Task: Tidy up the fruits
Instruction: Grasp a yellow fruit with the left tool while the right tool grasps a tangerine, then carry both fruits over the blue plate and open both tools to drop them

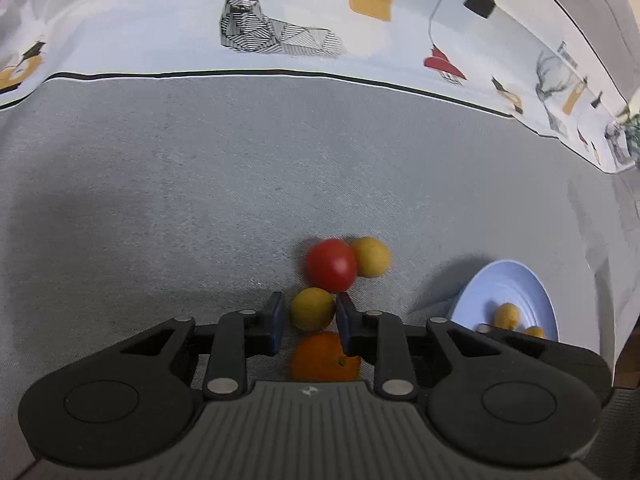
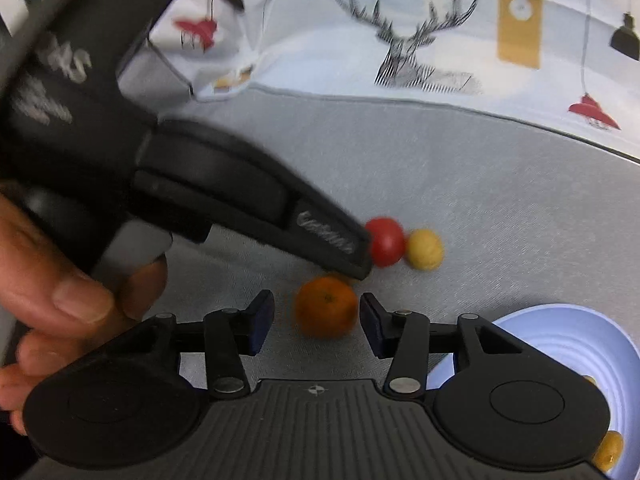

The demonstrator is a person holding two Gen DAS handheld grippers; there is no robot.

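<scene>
In the left wrist view my left gripper (image 1: 310,312) has its blue pads close on both sides of a yellow fruit (image 1: 313,309); I cannot tell if they squeeze it. An orange (image 1: 322,357) lies just below it, a red fruit (image 1: 332,266) and another yellow fruit (image 1: 372,257) just beyond. In the right wrist view my right gripper (image 2: 316,316) is open around the orange (image 2: 326,307), its pads apart from it. The left gripper body (image 2: 224,200) reaches in from the left, hiding the first yellow fruit. The red fruit (image 2: 385,241) and yellow fruit (image 2: 425,249) lie behind.
A light blue plate (image 1: 516,280) with small yellow-orange fruits (image 1: 507,315) sits at the right; it also shows in the right wrist view (image 2: 568,340). The surface is grey fabric (image 1: 200,180), with a printed deer-pattern cloth (image 1: 256,20) behind.
</scene>
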